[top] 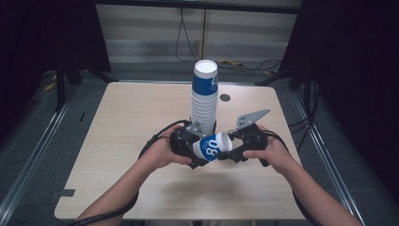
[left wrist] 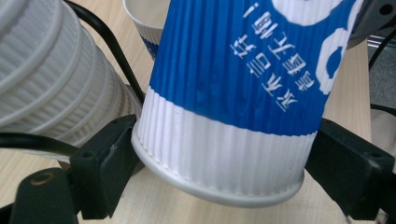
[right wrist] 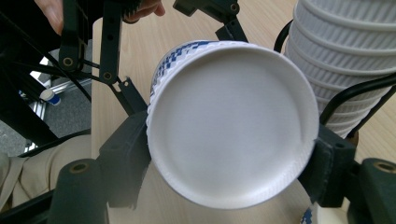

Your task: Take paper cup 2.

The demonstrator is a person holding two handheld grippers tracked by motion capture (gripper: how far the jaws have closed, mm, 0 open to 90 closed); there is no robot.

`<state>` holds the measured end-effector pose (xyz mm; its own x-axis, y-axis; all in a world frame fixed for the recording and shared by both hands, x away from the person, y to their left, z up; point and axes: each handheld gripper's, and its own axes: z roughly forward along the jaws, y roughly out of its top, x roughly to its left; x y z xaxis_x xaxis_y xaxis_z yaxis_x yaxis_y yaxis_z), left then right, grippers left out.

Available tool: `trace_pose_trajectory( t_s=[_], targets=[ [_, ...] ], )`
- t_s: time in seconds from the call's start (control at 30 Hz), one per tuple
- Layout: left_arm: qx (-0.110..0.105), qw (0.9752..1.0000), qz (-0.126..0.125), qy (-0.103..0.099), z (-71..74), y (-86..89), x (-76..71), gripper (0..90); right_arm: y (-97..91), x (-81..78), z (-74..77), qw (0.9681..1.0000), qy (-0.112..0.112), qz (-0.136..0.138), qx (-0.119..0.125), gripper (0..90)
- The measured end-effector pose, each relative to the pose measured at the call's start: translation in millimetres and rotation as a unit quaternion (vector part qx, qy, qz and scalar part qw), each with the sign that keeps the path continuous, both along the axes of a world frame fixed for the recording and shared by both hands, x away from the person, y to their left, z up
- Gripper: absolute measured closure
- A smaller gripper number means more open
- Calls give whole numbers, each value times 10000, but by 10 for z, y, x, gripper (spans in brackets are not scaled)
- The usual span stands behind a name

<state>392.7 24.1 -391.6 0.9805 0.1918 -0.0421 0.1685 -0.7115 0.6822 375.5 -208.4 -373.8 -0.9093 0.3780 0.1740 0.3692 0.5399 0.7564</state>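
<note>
A pale wood-grain table (top: 127,136) with rounded corners carries the things. A tall stack of ribbed paper cups (top: 204,94), white with a blue band on the topmost, stands upright on it towards the far middle. Just beyond and right of the stack, a small dark round disc (top: 225,98) sits in the tabletop

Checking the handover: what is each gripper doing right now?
Left gripper: open around the blue paper cup, pads slightly apart.
Right gripper: closed on that cup.
</note>
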Motion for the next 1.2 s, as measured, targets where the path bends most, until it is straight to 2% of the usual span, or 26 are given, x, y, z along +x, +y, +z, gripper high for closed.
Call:
trace_pose_trajectory(
  t_s=[0.23,0.6,0.7,0.73,0.8,0.83,0.87,0.97,1.0,1.13,1.2],
  targets=[
    [-16,10000,-32,-6,10,9,-9,141,8,-9,1,10000,-7,35,58,269],
    [188,9997,-139,10,67,56,-16,185,19,-8,-44,9998,75,80,183,266],
    [327,9993,-152,80,85,54,-20,191,49,-26,-47,9999,9,132,76,262],
    [362,9992,-156,100,87,54,-24,195,66,-32,-60,9998,-15,177,-27,256],
    [414,9989,-198,96,95,58,-25,196,69,-34,-65,9998,-30,182,-57,249],
    [425,9988,-212,70,99,58,-26,196,74,-37,-71,9998,-37,186,-112,237],
    [532,9984,-180,89,103,56,-32,196,79,-41,-79,9995,-110,200,-228,225],
    [599,9979,-201,107,99,50,-35,196,90,-48,-78,9989,-156,281,-337,215],
    [682,9974,-236,79,104,45,-36,196,109,-60,-71,9980,-224,319,-492,214],
    [712,9970,-290,88,117,46,-34,201,132,-66,-65,9962,-220,398,-738,197],
    [724,9969,-269,119,115,49,-40,205,137,-65,-66,9961,-237,403,-750,193]
  ],
)
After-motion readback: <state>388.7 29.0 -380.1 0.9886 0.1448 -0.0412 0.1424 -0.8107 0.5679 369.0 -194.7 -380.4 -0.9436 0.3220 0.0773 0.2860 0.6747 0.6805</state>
